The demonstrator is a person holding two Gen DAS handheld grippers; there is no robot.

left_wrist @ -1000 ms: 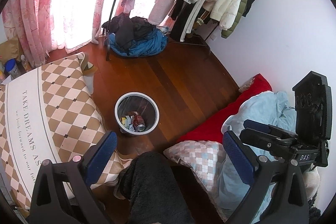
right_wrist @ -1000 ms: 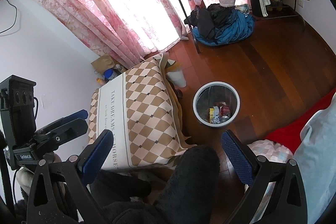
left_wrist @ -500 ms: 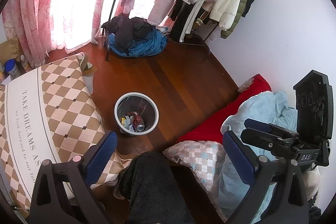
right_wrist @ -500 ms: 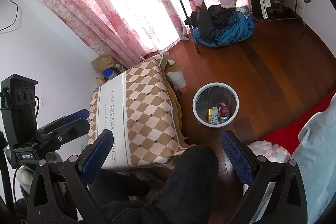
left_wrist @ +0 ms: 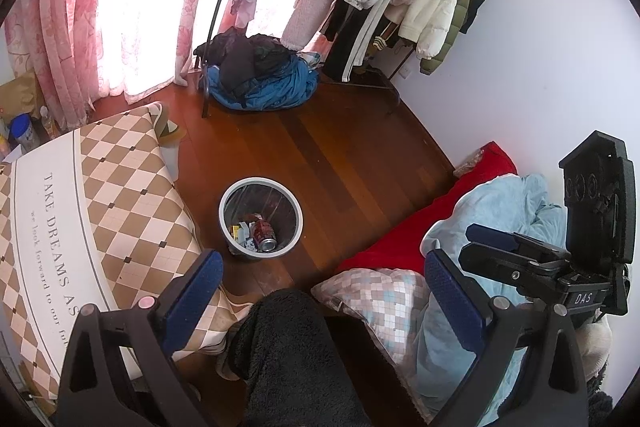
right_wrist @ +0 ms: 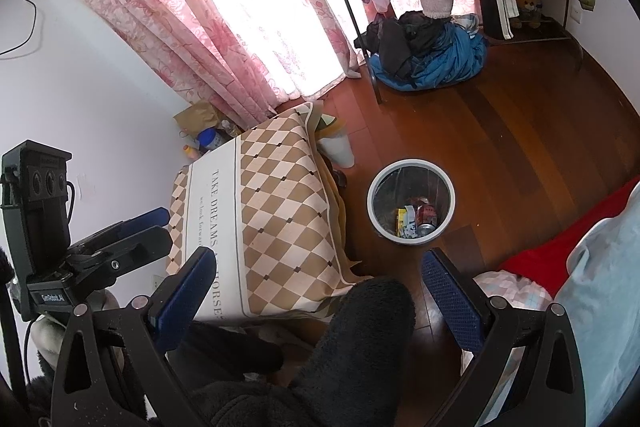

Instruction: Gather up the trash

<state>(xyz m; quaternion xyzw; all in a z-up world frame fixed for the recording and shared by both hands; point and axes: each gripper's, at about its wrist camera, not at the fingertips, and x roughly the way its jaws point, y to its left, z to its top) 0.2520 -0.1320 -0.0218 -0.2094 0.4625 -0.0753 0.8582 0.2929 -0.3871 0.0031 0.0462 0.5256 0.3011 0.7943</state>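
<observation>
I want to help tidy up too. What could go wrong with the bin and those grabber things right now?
Both grabbers, left gripper and right gripper, are open and hold nothing. The trash bin stands free on the wood floor, so a nudge from the dark fuzzy leg might tip out the red can. The hanging tablecloth could hide leftover trash.

The left gripper point(left_wrist: 320, 287), black-framed with blue textured pads, holds its jaws spread wide and grips nothing. The right gripper point(right_wrist: 316, 283), of the same build, is likewise spread and bare. A dark fleece-clad leg point(left_wrist: 288, 359) lies below and between each pair of fingers.
</observation>
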